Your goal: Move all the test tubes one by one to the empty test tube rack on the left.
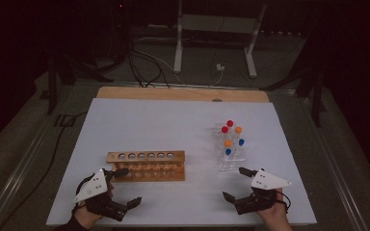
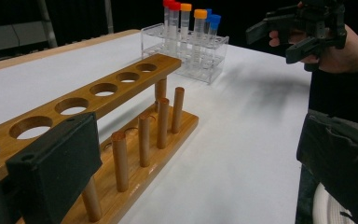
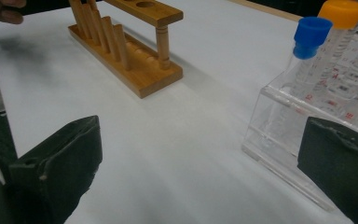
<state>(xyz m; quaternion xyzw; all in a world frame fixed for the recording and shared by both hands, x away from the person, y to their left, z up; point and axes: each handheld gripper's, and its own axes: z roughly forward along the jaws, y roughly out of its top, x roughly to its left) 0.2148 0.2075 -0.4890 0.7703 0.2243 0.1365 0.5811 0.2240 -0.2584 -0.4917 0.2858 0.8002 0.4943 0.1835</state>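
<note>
Both grippers hover low at the near edge of the white table. The left gripper, jaws spread wide and empty, sits just beside the near-left end of the wooden six-hole tube rack; its near jaw cuts off that end in the left gripper view. The right gripper gapes too, holding nothing, just short of the clear plastic rack of capped tubes: red, orange, blue. Tube markings are too blurred to read.
</note>
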